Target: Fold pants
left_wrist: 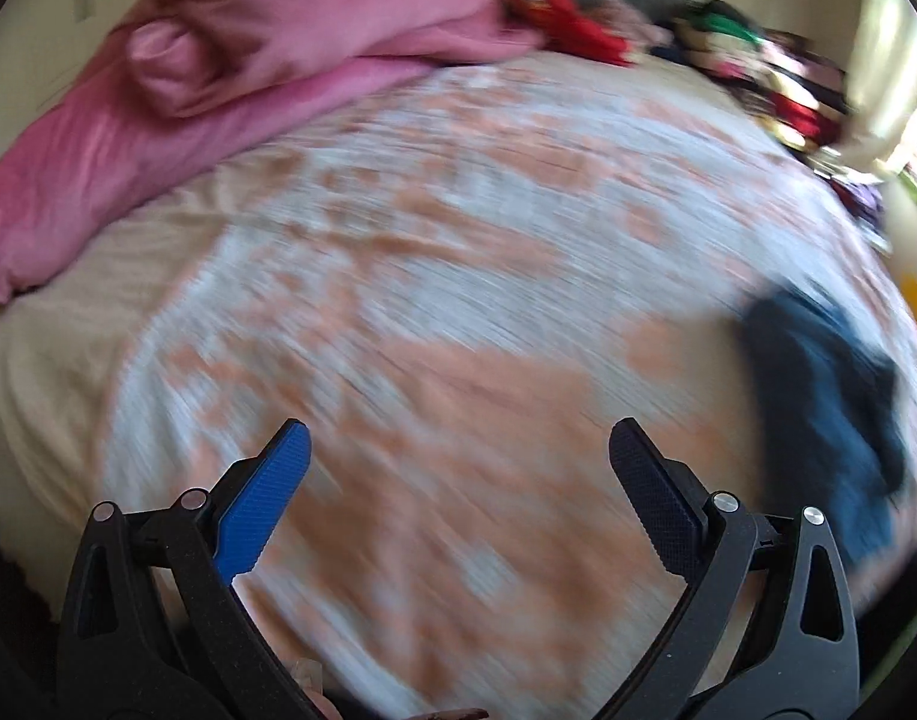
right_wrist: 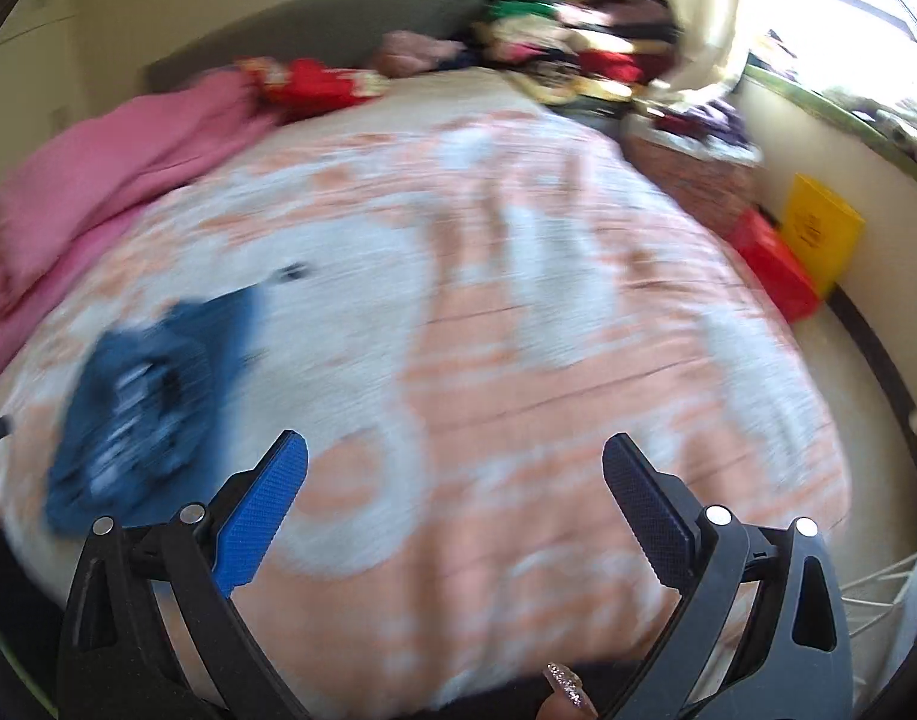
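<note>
The pants are dark blue denim, lying bunched on the orange-and-white bedspread. In the left wrist view they sit at the far right. In the right wrist view the pants lie at the left, just beyond my left fingertip. My left gripper is open and empty above the bedspread, well left of the pants. My right gripper is open and empty above the bedspread, right of the pants. Both views are motion-blurred.
A pink duvet is piled along the bed's left side. Mixed clothes are heaped at the headboard end. A red bag and a yellow box stand on the floor by the window wall.
</note>
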{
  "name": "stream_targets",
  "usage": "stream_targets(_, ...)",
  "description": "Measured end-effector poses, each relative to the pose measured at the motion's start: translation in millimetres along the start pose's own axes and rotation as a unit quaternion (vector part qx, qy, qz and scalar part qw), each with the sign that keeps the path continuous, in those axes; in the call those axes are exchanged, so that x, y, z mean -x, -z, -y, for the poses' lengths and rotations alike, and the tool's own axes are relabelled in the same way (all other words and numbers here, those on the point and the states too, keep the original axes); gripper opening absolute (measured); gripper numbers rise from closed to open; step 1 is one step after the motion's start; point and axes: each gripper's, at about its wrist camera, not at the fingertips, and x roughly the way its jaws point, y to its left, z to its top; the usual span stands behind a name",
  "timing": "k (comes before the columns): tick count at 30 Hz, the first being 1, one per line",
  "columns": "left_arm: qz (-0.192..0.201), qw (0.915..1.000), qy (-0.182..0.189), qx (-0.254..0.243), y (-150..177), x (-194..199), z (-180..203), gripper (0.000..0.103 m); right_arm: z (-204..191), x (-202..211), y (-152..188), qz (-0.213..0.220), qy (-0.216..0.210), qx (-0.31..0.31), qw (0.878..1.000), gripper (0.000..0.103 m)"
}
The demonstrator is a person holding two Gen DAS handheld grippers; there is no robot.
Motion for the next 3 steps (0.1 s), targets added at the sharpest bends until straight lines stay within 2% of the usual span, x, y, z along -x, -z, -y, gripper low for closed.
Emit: stream_targets(3,-0.006,0.9981,-0.054,0.031,-37.3,-39.7,-35.8,0.093,50.4,-36.0,-31.7,-0.007,0.055,-0.029,0.998,0.098)
